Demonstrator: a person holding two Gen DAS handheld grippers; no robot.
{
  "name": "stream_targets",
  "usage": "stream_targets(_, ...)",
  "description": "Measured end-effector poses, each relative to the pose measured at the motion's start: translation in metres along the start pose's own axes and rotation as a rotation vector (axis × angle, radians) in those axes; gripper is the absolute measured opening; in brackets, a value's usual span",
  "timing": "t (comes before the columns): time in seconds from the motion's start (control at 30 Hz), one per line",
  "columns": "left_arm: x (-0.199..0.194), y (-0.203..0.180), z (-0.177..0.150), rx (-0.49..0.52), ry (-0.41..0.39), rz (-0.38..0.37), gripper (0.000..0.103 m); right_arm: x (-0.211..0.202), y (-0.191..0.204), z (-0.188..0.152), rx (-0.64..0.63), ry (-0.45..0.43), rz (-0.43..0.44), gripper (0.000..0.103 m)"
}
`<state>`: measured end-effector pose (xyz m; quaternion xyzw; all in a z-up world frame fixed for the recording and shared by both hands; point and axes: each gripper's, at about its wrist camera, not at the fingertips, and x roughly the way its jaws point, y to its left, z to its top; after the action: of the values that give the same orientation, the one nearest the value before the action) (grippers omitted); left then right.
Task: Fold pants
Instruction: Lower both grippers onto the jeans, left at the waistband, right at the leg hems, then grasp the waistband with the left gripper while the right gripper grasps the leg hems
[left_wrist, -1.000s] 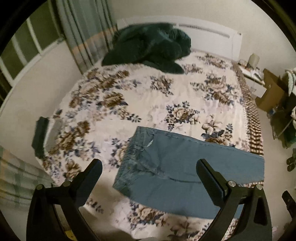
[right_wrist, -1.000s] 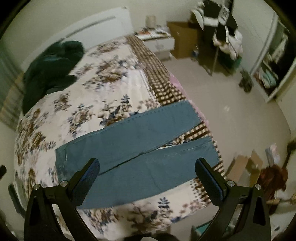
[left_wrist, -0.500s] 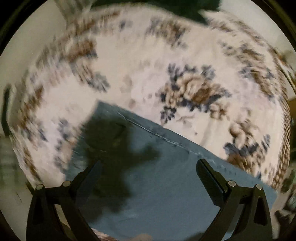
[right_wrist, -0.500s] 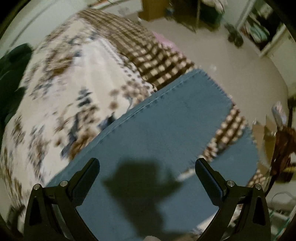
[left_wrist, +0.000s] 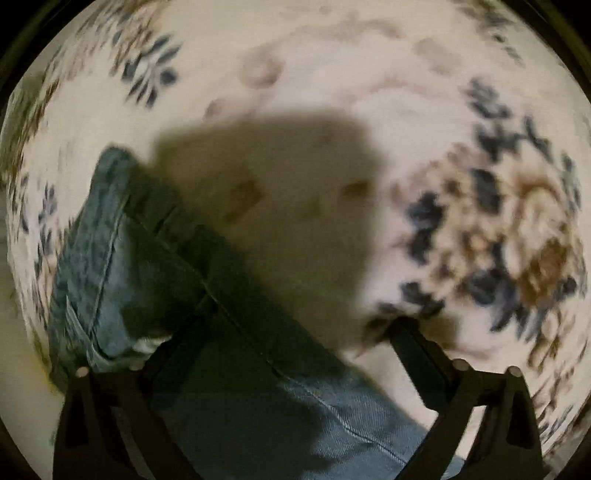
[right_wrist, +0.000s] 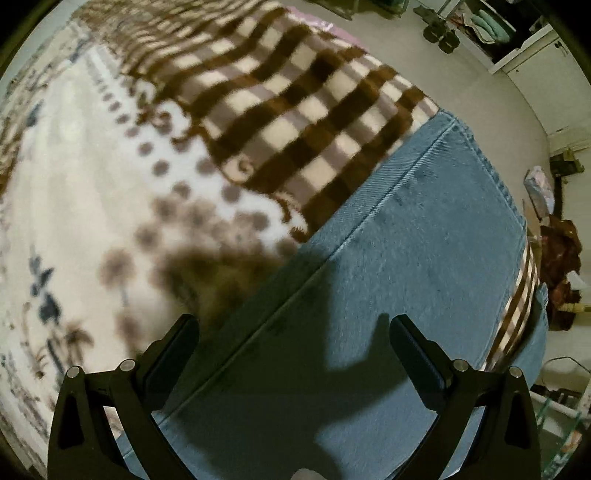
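Blue jeans lie flat on a floral bedspread. In the left wrist view the waistband end of the jeans (left_wrist: 110, 266) fills the lower left, and my left gripper (left_wrist: 291, 332) is open just above its far upper edge, casting a large shadow. In the right wrist view a pant leg (right_wrist: 424, 229) ends in a stitched hem at the bed's edge. My right gripper (right_wrist: 295, 332) is open and hovers close over that leg, straddling its far seam. Neither gripper holds anything.
The floral bedspread (left_wrist: 498, 240) has a brown checked border (right_wrist: 295, 110) that runs along the bed's edge. Beyond it are bare floor (right_wrist: 480, 92), a wardrobe corner and clutter at the far right (right_wrist: 561, 251).
Both grippers have dropped from high above the bed to close over the jeans, left toward the waistband, right toward the leg hem. Both jaws stayed open.
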<state>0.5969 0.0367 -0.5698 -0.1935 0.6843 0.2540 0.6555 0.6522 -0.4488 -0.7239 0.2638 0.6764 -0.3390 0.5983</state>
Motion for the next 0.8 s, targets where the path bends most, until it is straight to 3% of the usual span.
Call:
stream_targets(0.03, -0.009, 0.002, -0.009, 0.005, -0.037, -0.028, 0.083, 0.003, 0.002, 0.003, -0.003, 0.008, -0.006, 0.101)
stream_targets(0.1, -0.025, 0.014, -0.026, -0.018, -0.086, -0.081, 0.055, 0.01, 0.001, 0.005, 0.004, 0.032, 0.001, 0.095)
stream_targets(0.13, -0.031, 0.02, -0.033, -0.023, -0.095, -0.097, 0.046, 0.013, -0.002, 0.005, 0.014, 0.046, 0.008, 0.092)
stream_targets(0.17, -0.036, 0.027, -0.038, -0.025, -0.098, -0.116, 0.031, 0.015, -0.005, 0.006, 0.019, 0.051, 0.016, 0.084)
stream_targets(0.23, -0.046, 0.04, -0.049, -0.011, -0.098, -0.214, 0.022, 0.014, -0.008, 0.001, 0.002, 0.046, 0.033, 0.06)
stream_targets(0.27, -0.053, 0.045, -0.056, 0.004, -0.103, -0.252, 0.017, 0.012, -0.01, -0.001, -0.01, 0.043, 0.038, 0.033)
stream_targets(0.3, -0.059, 0.052, -0.063, 0.01, -0.112, -0.289, 0.014, 0.008, -0.013, -0.006, -0.015, 0.042, 0.054, 0.013)
stream_targets(0.33, -0.065, 0.058, -0.07, 0.012, -0.119, -0.325, 0.013, 0.001, -0.019, -0.01, -0.018, 0.04, 0.062, 0.013)
stream_targets(0.37, -0.071, 0.065, -0.077, 0.016, -0.124, -0.374, 0.003, -0.008, -0.024, -0.016, -0.026, 0.02, 0.071, 0.011)
stream_targets(0.57, -0.106, 0.119, -0.123, 0.031, -0.174, -0.555, 0.003, -0.06, -0.058, -0.052, -0.065, -0.071, 0.143, 0.008)
stream_targets(0.73, -0.124, 0.191, -0.131, 0.054, -0.189, -0.686, 0.003, -0.097, -0.128, -0.099, -0.057, -0.091, 0.211, 0.008)
stream_targets(0.77, -0.129, 0.211, -0.15, 0.056, -0.183, -0.691, 0.003, -0.108, -0.147, -0.107, -0.061, -0.09, 0.215, 0.008)
stream_targets(0.8, -0.121, 0.213, -0.123, 0.051, -0.173, -0.699, 0.003, -0.112, -0.164, -0.124, -0.065, -0.089, 0.215, 0.008)
